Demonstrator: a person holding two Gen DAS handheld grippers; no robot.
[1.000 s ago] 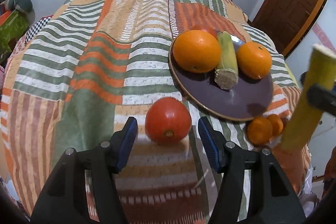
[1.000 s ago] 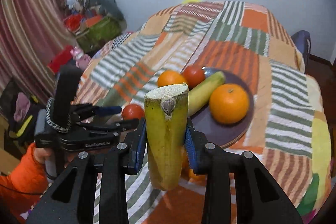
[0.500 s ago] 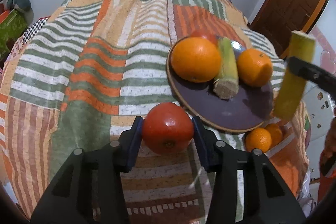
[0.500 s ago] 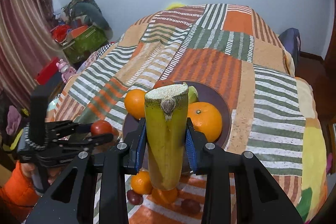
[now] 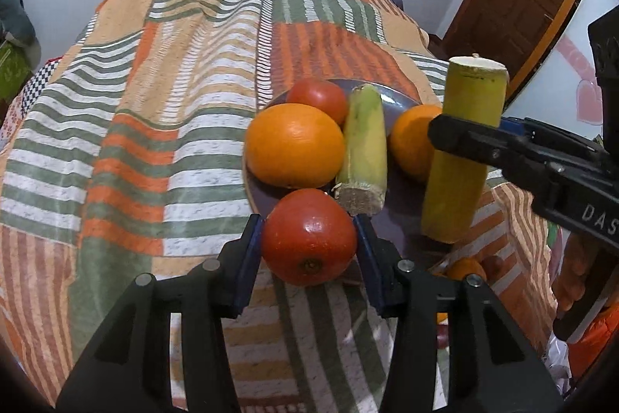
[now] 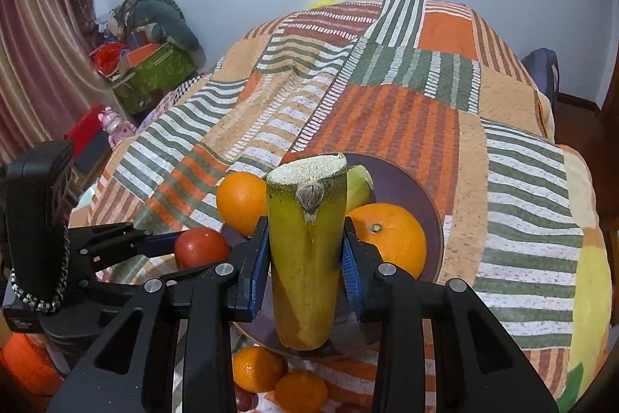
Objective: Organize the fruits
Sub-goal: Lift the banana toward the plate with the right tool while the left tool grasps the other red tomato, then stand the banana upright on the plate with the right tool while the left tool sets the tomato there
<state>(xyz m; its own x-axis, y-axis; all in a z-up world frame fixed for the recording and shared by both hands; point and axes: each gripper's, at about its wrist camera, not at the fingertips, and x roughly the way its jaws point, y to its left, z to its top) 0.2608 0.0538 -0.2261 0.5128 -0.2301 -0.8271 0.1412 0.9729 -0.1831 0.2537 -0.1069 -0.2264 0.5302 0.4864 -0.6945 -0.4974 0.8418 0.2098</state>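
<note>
- The left hand-held gripper [image 5: 308, 245] pinches a round red tomato [image 5: 308, 237] between its blue pads, holding it just above the near rim of a dark purple round plate [image 5: 402, 215].
- The right hand-held gripper [image 6: 305, 268] clamps an upright yellow-green cut stalk with a pale sawn top [image 6: 305, 250], its lower end hanging over the plate's near edge.
- The plate sits on a striped patchwork cloth of orange, green and white [image 5: 154, 126] and already holds a large orange [image 5: 294, 146], a second orange [image 5: 412, 142], another red tomato [image 5: 318, 96] and a lying stalk piece [image 5: 365, 149].
- Small tangerines [image 6: 280, 376] rest on the cloth just beside the plate's near rim.
- Judged step: setting both held items onto the plate.
- To do it well, lower the tomato into the bare patch in front of the large orange, releasing only once it rests, since it may roll.
- Tip the stalk flat beside the lying piece; left upright it would likely topple.
</note>
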